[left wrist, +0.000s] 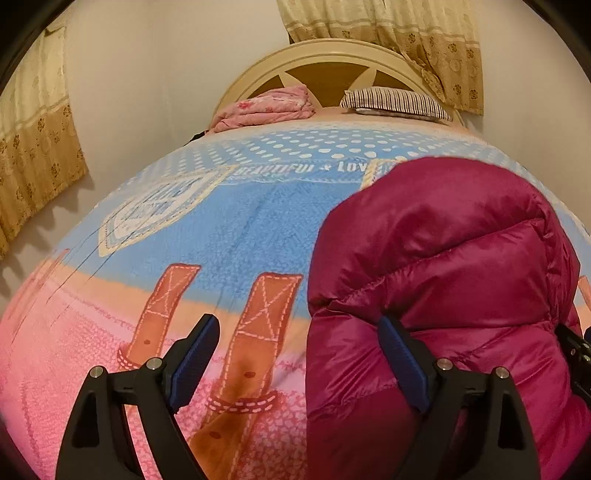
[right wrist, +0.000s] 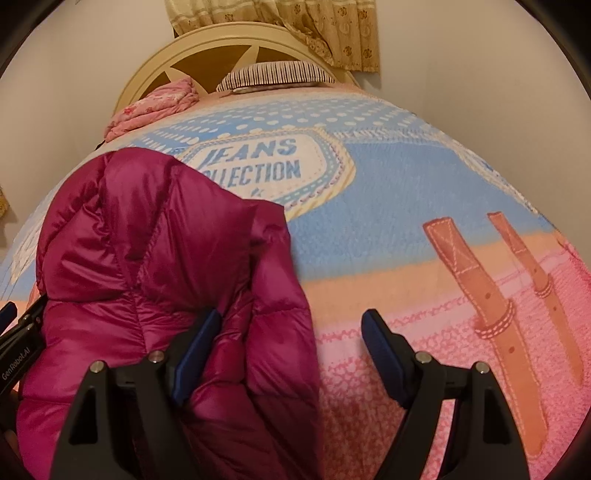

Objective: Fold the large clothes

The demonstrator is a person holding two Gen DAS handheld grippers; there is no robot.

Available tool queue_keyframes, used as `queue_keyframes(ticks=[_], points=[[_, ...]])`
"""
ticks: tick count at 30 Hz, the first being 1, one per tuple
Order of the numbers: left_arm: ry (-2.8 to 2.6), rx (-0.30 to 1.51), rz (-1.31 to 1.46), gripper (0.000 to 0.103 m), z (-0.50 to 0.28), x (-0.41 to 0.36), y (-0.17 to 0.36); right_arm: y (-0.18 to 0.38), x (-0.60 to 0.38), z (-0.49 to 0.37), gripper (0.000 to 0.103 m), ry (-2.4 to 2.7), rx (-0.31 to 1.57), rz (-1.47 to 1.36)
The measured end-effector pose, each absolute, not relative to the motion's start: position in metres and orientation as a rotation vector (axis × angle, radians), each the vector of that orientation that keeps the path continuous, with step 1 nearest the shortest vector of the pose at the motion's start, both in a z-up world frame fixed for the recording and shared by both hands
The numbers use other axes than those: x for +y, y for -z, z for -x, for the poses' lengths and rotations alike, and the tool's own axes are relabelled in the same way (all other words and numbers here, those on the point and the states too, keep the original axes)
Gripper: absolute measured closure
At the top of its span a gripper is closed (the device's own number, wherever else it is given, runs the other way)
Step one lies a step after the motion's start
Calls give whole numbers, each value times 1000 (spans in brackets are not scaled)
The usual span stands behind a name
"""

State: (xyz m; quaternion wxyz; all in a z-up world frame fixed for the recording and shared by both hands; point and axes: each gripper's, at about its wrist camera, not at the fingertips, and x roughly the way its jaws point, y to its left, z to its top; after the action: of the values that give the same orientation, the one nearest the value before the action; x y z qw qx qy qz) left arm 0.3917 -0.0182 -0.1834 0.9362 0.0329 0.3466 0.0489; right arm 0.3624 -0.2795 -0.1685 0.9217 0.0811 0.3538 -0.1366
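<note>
A magenta puffer jacket (left wrist: 443, 266) lies folded into a long bundle on the bed's blue and pink blanket (left wrist: 229, 236). My left gripper (left wrist: 295, 350) is open at the jacket's left edge, its right finger against the fabric, nothing held. In the right wrist view the jacket (right wrist: 159, 258) fills the left half. My right gripper (right wrist: 291, 343) is open at the jacket's right edge, its left finger touching the fabric. The other gripper (right wrist: 18, 339) shows at the far left edge.
A cream headboard (left wrist: 321, 55) stands at the far end of the bed, with a pink bundle of cloth (left wrist: 266, 107) and a striped pillow (left wrist: 395, 101) in front of it. Curtains (left wrist: 399, 33) hang behind. White walls flank the bed.
</note>
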Motion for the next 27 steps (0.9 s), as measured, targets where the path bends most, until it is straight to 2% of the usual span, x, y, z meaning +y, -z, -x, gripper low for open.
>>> queue_keyframes(ticks=[12, 27], points=[[2, 803, 23, 13, -390, -13, 197, 183, -284, -364, 20, 270, 719, -167], [92, 830, 61, 13, -369, -12, 203, 189, -288, -364, 19, 252, 726, -187]])
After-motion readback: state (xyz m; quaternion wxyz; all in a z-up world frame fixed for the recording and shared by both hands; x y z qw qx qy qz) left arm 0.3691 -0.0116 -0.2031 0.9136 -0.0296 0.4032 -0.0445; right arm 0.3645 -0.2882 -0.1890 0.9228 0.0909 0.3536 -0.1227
